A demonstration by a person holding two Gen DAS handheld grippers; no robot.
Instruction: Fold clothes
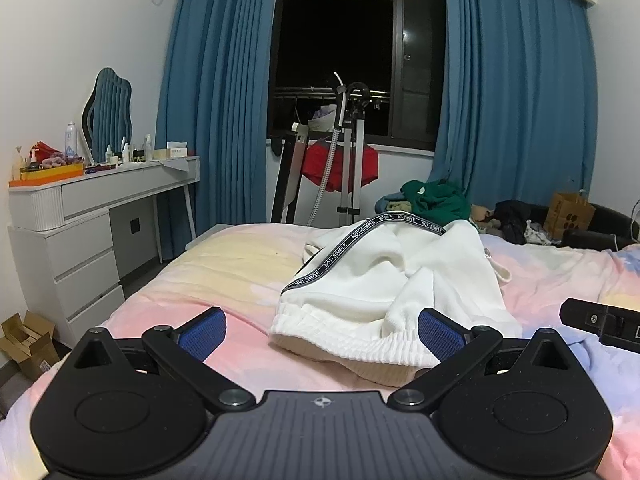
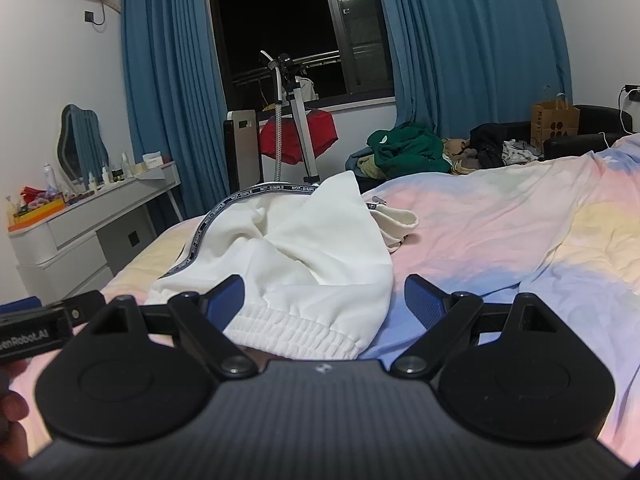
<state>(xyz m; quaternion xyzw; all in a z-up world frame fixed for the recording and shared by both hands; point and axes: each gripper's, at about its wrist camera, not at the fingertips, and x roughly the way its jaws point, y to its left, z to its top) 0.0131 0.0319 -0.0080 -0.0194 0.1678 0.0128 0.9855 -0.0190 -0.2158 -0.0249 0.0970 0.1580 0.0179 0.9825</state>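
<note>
A crumpled white garment (image 1: pixel 376 280) with a black lettered stripe and a ribbed elastic hem lies on the pastel bed sheet (image 1: pixel 224 272). It also shows in the right wrist view (image 2: pixel 296 256). My left gripper (image 1: pixel 320 332) is open, low over the bed, with the hem between its blue pads (image 1: pixel 202 334). My right gripper (image 2: pixel 324 300) is open, just in front of the hem's right end. The right gripper's body shows at the left view's right edge (image 1: pixel 600 322). The left gripper's body shows at the right view's left edge (image 2: pixel 36 330).
A pile of green and dark clothes (image 1: pixel 436 198) and a paper bag (image 1: pixel 570 212) lie beyond the bed's far side. A white dresser (image 1: pixel 80 232) with a mirror and bottles stands left. A garment steamer (image 1: pixel 352 152) stands before the dark window, between blue curtains.
</note>
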